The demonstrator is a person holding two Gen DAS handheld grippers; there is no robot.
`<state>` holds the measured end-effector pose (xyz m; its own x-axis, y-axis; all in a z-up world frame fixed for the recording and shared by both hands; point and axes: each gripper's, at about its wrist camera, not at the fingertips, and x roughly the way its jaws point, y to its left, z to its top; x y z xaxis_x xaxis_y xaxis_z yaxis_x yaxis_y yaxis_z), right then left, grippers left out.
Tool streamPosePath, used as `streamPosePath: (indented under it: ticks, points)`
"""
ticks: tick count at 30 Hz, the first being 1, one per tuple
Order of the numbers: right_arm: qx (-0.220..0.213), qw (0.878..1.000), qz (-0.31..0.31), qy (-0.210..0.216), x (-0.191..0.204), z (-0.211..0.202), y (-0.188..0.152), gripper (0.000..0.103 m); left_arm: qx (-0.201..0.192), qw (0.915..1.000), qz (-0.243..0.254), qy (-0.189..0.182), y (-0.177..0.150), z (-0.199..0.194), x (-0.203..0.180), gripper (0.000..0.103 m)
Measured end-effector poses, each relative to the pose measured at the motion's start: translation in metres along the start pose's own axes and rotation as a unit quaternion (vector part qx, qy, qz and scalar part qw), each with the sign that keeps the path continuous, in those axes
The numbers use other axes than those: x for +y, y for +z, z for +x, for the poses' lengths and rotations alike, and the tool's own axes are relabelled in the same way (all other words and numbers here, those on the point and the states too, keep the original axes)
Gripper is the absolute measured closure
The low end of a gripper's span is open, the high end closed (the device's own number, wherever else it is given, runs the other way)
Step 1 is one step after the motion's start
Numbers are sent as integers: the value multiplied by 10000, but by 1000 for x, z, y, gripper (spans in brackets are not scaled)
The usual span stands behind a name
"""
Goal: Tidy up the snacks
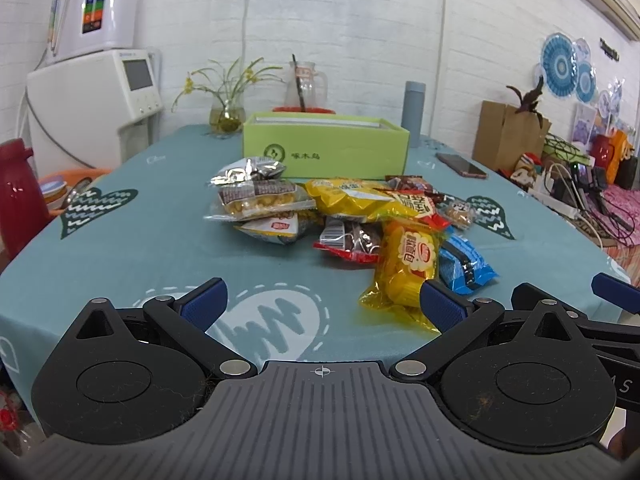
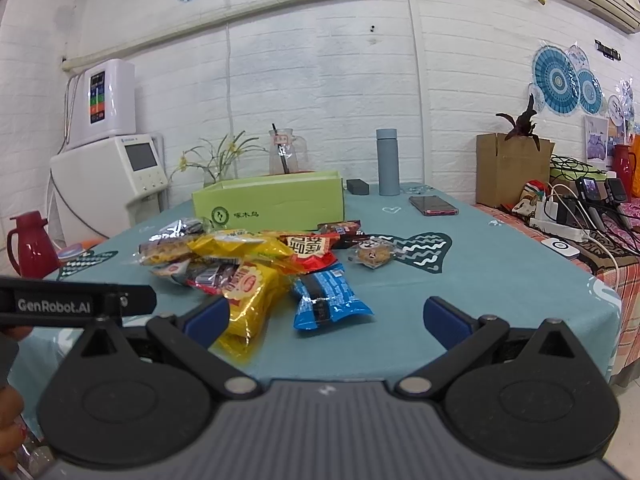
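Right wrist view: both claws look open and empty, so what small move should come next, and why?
Probably ease the right claw forward onto the blue packet. It lies nearest, at the pile's edge, with nothing on it, and the green box behind stands open.

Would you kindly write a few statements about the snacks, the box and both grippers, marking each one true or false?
1. Both the left gripper and the right gripper are open and empty. True.
2. The snack packets are already inside the green box. False: they lie piled on the teal tablecloth in front of it.
3. A phone lies on the table. True.
4. The blue packet sits at the back of the pile, touching the box. False: it is at the near edge.
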<state>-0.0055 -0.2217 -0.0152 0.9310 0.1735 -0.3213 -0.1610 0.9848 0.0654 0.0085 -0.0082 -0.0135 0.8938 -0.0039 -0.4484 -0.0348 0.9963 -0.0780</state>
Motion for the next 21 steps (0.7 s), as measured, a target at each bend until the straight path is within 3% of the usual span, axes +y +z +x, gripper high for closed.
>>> streamPosePath:
  ticks: [21]
  points:
    - [53, 10000, -39, 27, 3, 3, -1, 0, 150, 9999, -38, 28, -3, 7, 2, 11]
